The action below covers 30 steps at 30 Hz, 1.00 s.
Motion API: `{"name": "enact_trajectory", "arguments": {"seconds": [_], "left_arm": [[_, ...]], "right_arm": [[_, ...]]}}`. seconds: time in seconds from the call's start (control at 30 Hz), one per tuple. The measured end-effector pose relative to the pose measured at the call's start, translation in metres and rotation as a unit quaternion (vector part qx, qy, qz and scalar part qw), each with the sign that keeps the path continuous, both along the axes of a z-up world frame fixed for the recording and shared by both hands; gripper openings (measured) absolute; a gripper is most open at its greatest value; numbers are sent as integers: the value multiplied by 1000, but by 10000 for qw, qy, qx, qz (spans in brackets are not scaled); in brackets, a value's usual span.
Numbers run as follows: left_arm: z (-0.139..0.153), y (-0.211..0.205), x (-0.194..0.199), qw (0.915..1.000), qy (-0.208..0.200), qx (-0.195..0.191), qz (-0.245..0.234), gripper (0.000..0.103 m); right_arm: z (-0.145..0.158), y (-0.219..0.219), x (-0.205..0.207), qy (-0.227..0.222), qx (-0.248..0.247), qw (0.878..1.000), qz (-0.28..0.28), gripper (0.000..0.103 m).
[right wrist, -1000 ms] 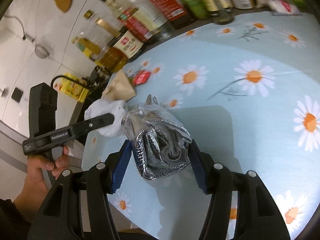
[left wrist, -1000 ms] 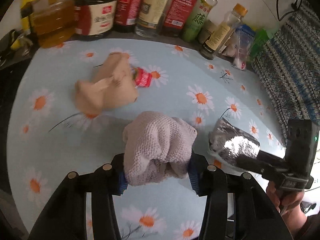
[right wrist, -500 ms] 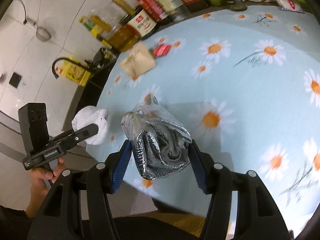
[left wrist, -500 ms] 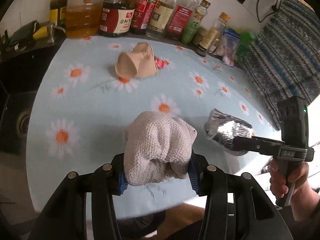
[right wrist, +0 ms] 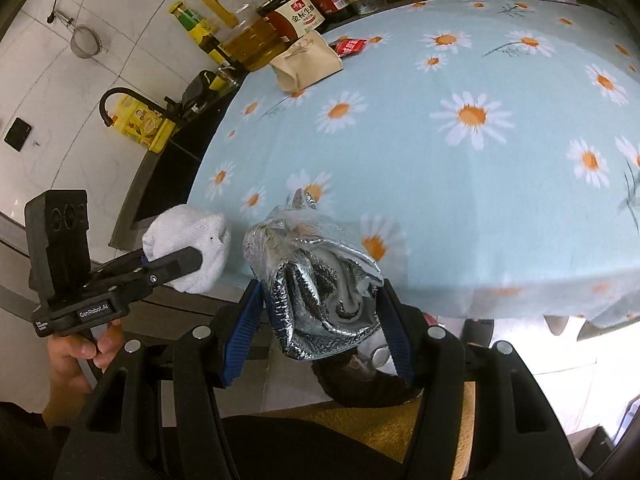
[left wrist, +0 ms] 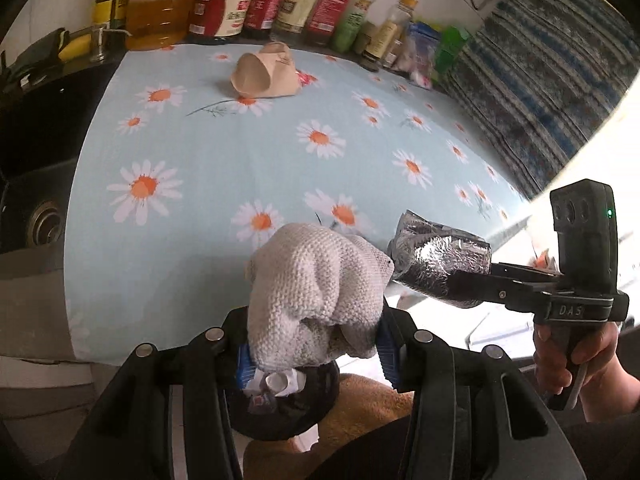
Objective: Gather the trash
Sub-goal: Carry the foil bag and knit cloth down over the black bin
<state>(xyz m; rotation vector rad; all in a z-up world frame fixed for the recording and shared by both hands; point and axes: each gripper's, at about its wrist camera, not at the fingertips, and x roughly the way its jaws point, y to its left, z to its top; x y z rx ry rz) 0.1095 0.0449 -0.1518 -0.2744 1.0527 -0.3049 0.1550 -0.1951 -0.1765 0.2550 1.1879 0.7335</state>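
My left gripper is shut on a crumpled white knitted cloth, held past the table's near edge, above a black trash bin with paper scraps in it. My right gripper is shut on a crumpled silver foil bag, also off the table edge, above the bin's black rim. The foil bag shows to the right in the left wrist view; the cloth shows to the left in the right wrist view. A tan paper bag and a red wrapper lie on the far side of the table.
The table has a light blue daisy cloth. A row of bottles and jars stands along its back edge. A dark sink with a black faucet lies to the left. A striped blue fabric is at the right.
Both grippers have pulled back from over the table to beyond its near edge, still holding the cloth and the foil bag. The black bin has come into view below them.
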Motion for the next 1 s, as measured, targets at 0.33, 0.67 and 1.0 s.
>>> {"name": "enact_trajectory", "arguments": {"seconds": [0.33,0.67,1.0], "left_arm": [[-9,8,-41,9992,15,-114,-379,46],[-42,10,-57,9976,443,-215,-491,46],[-70,15,-63,9951,876,-161,-427,46]], "right_arm": [[-11,11,-54,131,-52,9992,-381,58],[-39,21,-66,431,-313,9977,-411,59],[-81,23,-64,887,-592,9935,-398,59]]}}
